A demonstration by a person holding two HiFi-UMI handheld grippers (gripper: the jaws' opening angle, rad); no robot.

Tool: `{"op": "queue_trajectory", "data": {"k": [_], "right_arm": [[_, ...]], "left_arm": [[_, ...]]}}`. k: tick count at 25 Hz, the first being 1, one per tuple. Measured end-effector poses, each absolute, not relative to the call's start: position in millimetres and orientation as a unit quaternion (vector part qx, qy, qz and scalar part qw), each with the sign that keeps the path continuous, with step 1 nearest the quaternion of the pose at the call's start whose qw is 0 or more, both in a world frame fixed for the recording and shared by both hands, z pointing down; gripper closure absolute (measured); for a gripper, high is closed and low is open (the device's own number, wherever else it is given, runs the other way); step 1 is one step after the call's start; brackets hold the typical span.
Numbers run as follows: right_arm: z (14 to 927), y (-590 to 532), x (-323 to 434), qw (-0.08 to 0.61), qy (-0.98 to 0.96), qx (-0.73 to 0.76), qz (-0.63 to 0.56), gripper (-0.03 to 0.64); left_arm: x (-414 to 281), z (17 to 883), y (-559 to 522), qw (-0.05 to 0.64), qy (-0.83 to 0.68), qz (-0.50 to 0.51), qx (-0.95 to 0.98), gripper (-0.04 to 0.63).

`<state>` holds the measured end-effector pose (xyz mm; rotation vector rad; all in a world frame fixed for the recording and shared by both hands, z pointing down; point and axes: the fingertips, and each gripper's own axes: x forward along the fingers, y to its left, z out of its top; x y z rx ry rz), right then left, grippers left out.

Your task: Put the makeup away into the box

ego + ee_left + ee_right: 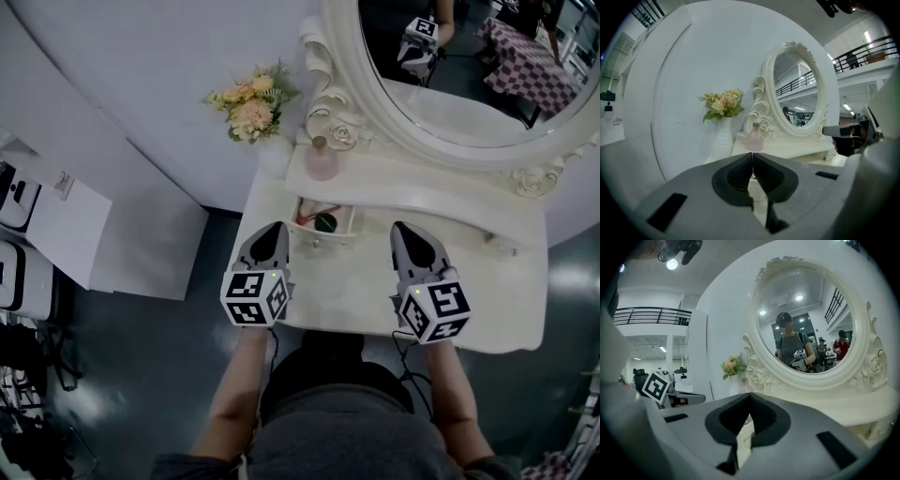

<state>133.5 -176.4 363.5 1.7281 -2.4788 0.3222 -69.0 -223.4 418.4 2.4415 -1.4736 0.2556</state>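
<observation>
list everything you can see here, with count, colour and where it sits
dressing table: 1, cream white, against the wall
mirror: 1, oval, ornate white frame, at the table's back
bottle: 1, pale pink, on the raised shelf below the mirror's left side
flowers: 1 bunch, peach and yellow, in a white vase at the table's back left
box: 1, white, open, on the tabletop
makeup items: at least 2, one red, one dark green, inside the box
cabinet: 1, white, left of the table
left gripper: 1, grey, shut, empty
right gripper: 1, grey, shut, empty
</observation>
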Motion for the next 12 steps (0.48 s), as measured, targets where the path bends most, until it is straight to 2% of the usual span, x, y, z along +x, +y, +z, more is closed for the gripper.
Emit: {"op": "queue_trajectory", "data": {"k": [12], "right_arm": [[363.2,-183.0,130.3,0.047,-0.813,0.571,0.106,0.614]], "left_arm": [[-71.8,418.9,-230.7,0.132,-0.502,0.096,0.850,0.588]]}}
